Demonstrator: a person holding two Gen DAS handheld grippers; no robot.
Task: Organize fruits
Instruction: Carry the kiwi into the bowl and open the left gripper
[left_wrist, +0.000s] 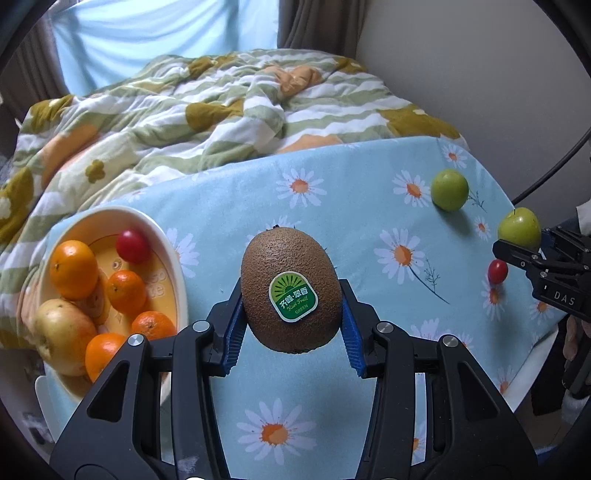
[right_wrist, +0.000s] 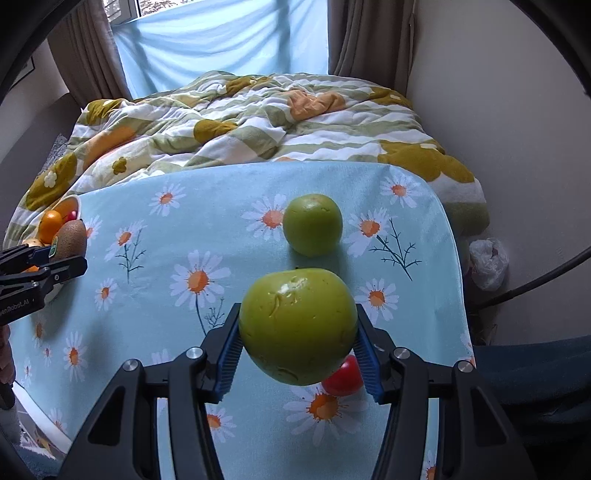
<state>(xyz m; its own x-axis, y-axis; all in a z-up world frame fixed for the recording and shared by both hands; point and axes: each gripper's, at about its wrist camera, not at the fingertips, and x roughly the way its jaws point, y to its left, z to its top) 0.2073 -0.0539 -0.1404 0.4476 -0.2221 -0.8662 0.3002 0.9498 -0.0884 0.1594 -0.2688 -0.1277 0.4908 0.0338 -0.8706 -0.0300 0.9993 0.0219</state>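
left gripper (left_wrist: 291, 314): mine, blue pads clamped on the kiwi (left_wrist: 291, 291), sticker facing me, kiwi lifted clear of the daisy cloth.
right gripper (right_wrist: 299, 332): mine, pads pressed on both sides of a green apple (right_wrist: 297, 325), also off the cloth.
table (left_wrist: 351, 206): daisy cloth, carries everything.
cherry tomato (right_wrist: 341, 376): loose on the cloth just beyond the held apple, toward the table's right edge.
second green apple (right_wrist: 312, 224): loose, further back, near the far right corner.
bowl (left_wrist: 170, 236): oval, at the table's left edge; holds oranges (left_wrist: 74, 267), a yellowish apple (left_wrist: 62, 334) and a red tomato (left_wrist: 133, 245).
done: judging by the fill, several fruits already in the bowl.
in hand: kiwi and one green apple, not yet dropped in.
left: two carried fruits plus tomato and far apple, four by my count.
progress: a bit past halfway, my guess.
beyond table: rumpled quilt (left_wrist: 192, 110), no fruit seen there.
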